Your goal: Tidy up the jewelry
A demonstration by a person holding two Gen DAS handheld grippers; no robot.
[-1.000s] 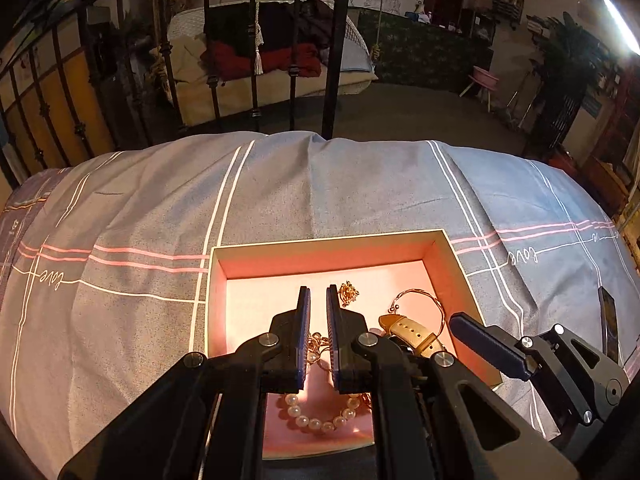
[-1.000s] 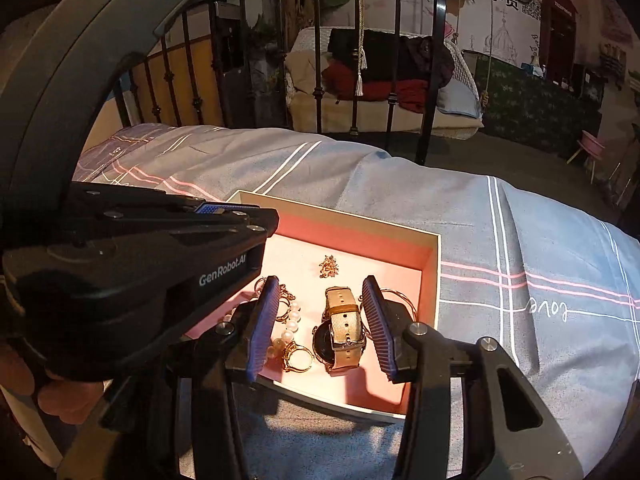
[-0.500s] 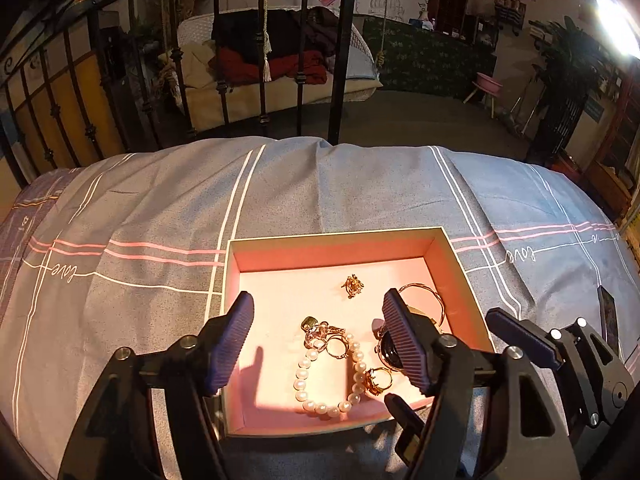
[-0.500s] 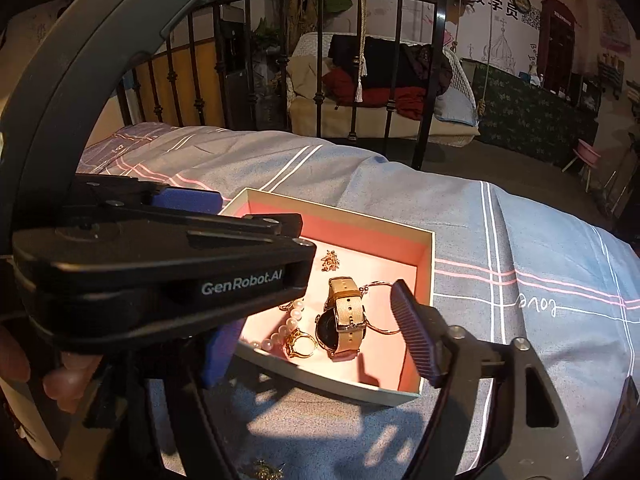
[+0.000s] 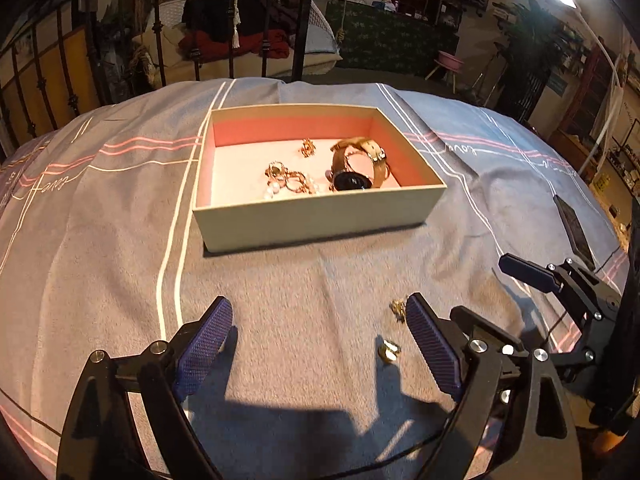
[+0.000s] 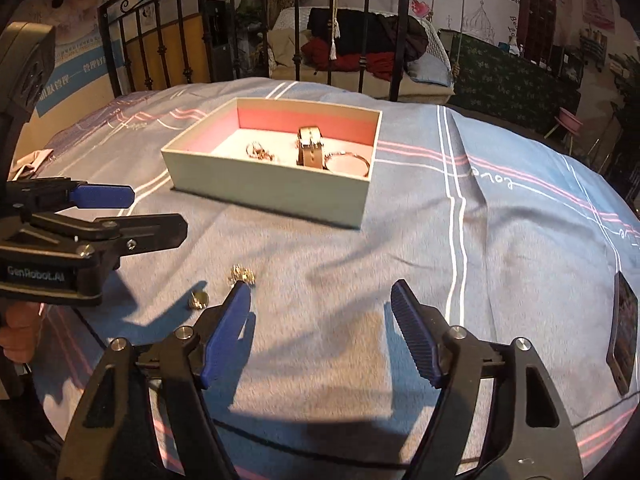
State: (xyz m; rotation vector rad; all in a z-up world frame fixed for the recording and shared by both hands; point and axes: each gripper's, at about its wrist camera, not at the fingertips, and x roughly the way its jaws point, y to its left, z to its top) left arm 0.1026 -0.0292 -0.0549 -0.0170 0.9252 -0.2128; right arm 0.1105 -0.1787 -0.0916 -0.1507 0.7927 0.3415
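Note:
A pale box with a pink lining stands on the striped bedspread. In it lie a tan-strapped watch, gold rings and a small brooch. Nearer to me, a gold ornament and a gold stud rest loose on the cloth. My left gripper hovers over the cloth, its jaws opening and gripping nothing; the stud lies just inside its right finger. In the right wrist view the box and watch show again. My right gripper is empty, its jaws closing. The ornament and stud lie left of its left fingertip.
A dark phone lies on the bedspread at the right. A black iron bed rail runs behind the box, with a cushioned seat and clothes beyond. A person's hand holds the left gripper's handle.
Both grippers drew back from over the box to the near part of the bed. The left one, shut a second ago, spread wide. Two loose gold pieces came into view.

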